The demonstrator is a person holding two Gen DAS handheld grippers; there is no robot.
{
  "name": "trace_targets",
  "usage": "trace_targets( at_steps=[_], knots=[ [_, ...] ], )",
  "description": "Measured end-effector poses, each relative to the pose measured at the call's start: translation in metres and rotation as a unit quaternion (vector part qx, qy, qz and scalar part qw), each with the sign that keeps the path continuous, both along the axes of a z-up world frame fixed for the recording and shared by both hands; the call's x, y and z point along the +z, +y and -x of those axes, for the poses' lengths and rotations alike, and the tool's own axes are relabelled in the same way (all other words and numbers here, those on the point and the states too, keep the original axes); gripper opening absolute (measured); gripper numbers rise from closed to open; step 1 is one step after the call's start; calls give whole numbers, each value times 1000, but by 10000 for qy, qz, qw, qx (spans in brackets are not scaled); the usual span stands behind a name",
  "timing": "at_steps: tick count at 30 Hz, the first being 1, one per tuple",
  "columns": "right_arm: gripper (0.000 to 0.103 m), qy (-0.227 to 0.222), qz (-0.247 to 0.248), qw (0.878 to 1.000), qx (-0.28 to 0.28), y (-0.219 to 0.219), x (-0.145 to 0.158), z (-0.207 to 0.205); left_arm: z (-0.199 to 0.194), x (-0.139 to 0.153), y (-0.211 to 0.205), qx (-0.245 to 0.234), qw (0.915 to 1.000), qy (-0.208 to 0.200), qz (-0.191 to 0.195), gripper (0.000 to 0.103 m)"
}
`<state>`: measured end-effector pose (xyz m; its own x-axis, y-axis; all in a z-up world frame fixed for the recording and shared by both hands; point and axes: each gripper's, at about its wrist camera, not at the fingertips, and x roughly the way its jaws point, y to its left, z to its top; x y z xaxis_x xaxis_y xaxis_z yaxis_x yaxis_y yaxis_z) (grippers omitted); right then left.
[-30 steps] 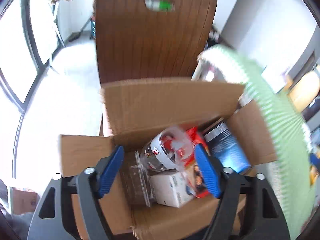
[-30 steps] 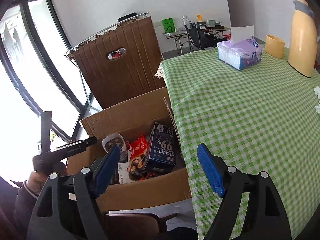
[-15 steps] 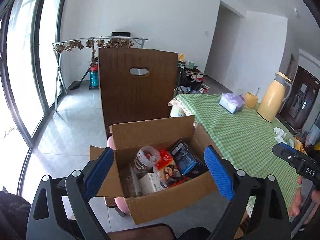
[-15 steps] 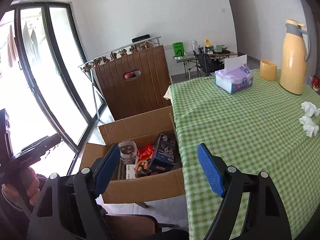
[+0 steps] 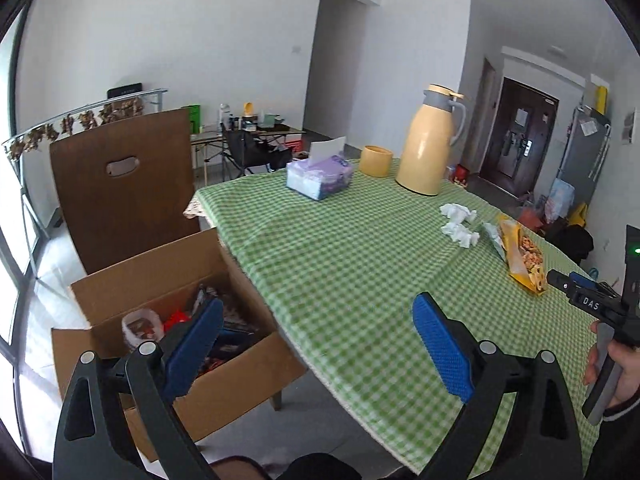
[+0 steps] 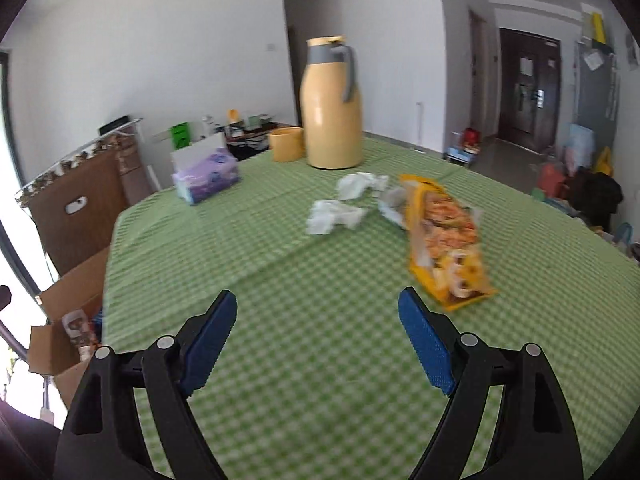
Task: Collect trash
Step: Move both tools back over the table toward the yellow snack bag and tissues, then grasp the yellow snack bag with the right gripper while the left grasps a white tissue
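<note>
Green checked cloth covers the table (image 6: 248,248) in front of you, with the yellow jug (image 6: 331,106) as your marker at its far side. Two crumpled tissues (image 6: 334,216) lie just in front of the jug, and a yellow snack bag (image 6: 444,240) lies beside them, nearer to you and to the right. Well to the jug's left, off the table edge, stands the cardboard box (image 5: 172,320) with wrappers inside. Your left gripper (image 5: 316,344) and right gripper (image 6: 316,340) both hover with jaws spread wide, holding nothing.
</note>
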<state>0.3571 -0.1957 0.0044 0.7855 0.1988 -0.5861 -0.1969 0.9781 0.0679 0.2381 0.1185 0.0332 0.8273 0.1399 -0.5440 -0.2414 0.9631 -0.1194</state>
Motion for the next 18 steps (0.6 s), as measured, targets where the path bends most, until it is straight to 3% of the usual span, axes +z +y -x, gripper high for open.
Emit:
trace_targets(
  at_steps=[5, 10, 13, 18],
  knots=[
    [81, 523, -46, 9966, -638, -68, -31, -57, -52, -5, -37, -491, 9987, 71, -81, 92],
    [81, 939, 36, 9937, -616, -79, -56, -112, -107, -11, -69, -875, 9954, 198, -343, 92],
    [81, 921, 307, 9936, -577, -72, -64, -131, -135, -13, -82, -1087, 9928, 259, -422, 92],
    [43, 1094, 168, 9928, -449, -78, -75, -140, -184, -25, -104, -1386, 9883, 487, -416, 94]
  ],
)
